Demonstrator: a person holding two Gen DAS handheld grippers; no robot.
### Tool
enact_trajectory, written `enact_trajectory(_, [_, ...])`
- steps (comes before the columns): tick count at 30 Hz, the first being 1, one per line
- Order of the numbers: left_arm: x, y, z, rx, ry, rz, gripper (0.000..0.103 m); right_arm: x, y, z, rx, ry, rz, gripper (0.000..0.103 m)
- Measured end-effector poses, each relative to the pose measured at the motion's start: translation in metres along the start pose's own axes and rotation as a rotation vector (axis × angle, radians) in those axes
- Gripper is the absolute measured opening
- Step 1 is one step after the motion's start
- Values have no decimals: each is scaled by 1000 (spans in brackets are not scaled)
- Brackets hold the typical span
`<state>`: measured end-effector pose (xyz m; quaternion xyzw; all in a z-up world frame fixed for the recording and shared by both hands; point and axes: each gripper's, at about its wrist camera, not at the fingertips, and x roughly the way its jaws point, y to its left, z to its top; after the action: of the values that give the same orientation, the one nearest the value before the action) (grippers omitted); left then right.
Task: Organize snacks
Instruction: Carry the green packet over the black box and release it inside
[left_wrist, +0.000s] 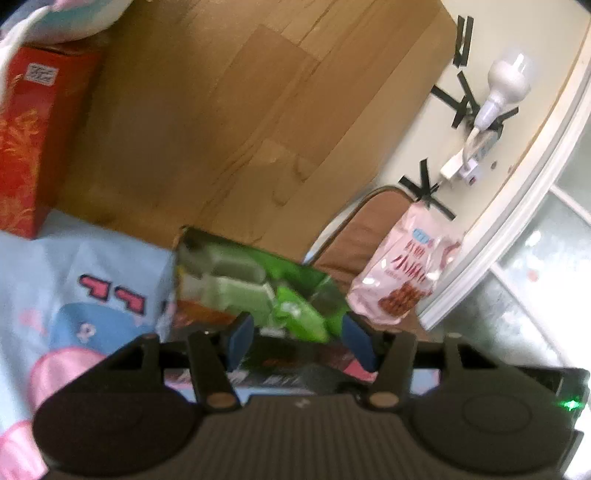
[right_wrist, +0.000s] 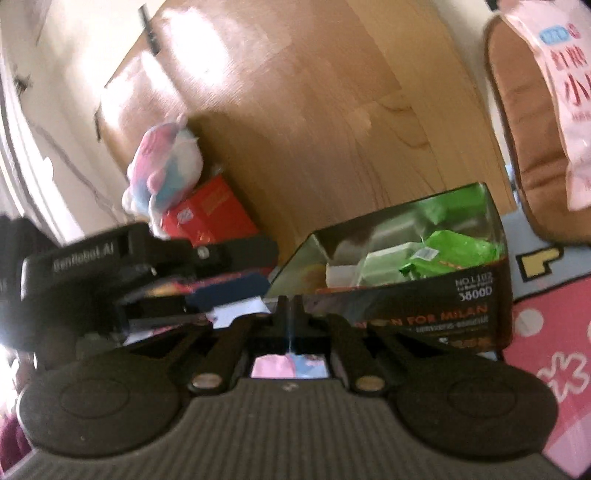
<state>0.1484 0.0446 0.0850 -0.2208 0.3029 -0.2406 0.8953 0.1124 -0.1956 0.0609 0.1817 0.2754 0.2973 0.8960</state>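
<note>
A dark open box (right_wrist: 424, 314) with orange print stands on a pink and blue play mat (right_wrist: 554, 332), and green snack packets (right_wrist: 454, 251) lie inside it. In the left wrist view the same box (left_wrist: 314, 280) and green packets (left_wrist: 295, 314) sit just beyond my left gripper (left_wrist: 299, 341). Its blue pads stand apart with a blurred dark packet with red print (left_wrist: 291, 360) between them. In the right wrist view the left gripper (right_wrist: 236, 286) hovers at the box's left corner. My right gripper (right_wrist: 290, 306) is shut with nothing in it, just in front of the box's near wall.
A pink snack bag (left_wrist: 399, 273) leans on a brown cushion (right_wrist: 524, 129) right of the box. A red carton (right_wrist: 210, 214) with a plush toy (right_wrist: 166, 166) on it stands to the left. A wooden panel (left_wrist: 221, 110) rises behind, and a bulb (left_wrist: 506, 74) is taped to the wall.
</note>
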Motion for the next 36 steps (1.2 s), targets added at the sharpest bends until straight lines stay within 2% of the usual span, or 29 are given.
enact_trajectory(3, [-5,16,-15,-39,48,7,56,-11,-6,-16,-51,-1,-55,8])
enact_trajectory(6, [0,30,-31,-118,109,4,57,-22,-16,-30,-108,-9,-158,14])
enact_trajectory(8, [13,35,-39,-146,154,15,59,-24,-29,-35,-98,2,-216,21])
enact_trajectory(12, [46,33,-53,-180,266,11,61,-20,-55,-34,-37,46,-279,26])
enact_trajectory(14, [50,28,-59,-170,255,0,71,-12,-67,-37,38,90,-258,27])
enact_trajectory(17, [50,24,-63,-151,237,0,74,-10,-77,-40,138,99,-149,27])
enact_trajectory(19, [48,26,-67,-155,220,-6,71,-6,-79,-42,210,122,-71,29])
enact_trajectory(21, [46,28,-68,-171,207,3,58,-3,-76,-43,210,130,-59,29])
enact_trajectory(22, [46,31,-68,-183,209,10,43,-1,-73,-43,208,130,-57,29])
enact_trajectory(23, [47,33,-69,-201,212,10,36,0,-71,-44,206,132,-52,29])
enact_trajectory(24, [45,36,-69,-216,209,12,33,0,-68,-45,193,127,-66,28])
enact_trajectory(25, [44,37,-69,-224,206,8,20,-1,-63,-46,169,123,-80,26])
enact_trajectory(26, [43,38,-68,-236,215,-29,7,-1,-60,-45,147,120,-88,25])
enact_trajectory(27, [45,37,-68,-255,233,-78,5,-1,-57,-46,142,125,-73,25])
enact_trajectory(28, [42,34,-67,-254,227,-80,6,-2,-56,-49,151,134,-41,24])
enact_trajectory(31, [30,20,-62,-189,188,-71,6,-3,-41,-49,107,113,-53,23])
enact_trajectory(34, [14,21,-55,-194,153,-98,7,-10,-41,-44,161,81,5,23])
enact_trajectory(36, [2,26,-50,-200,122,-80,16,-16,-42,-39,196,48,23,23])
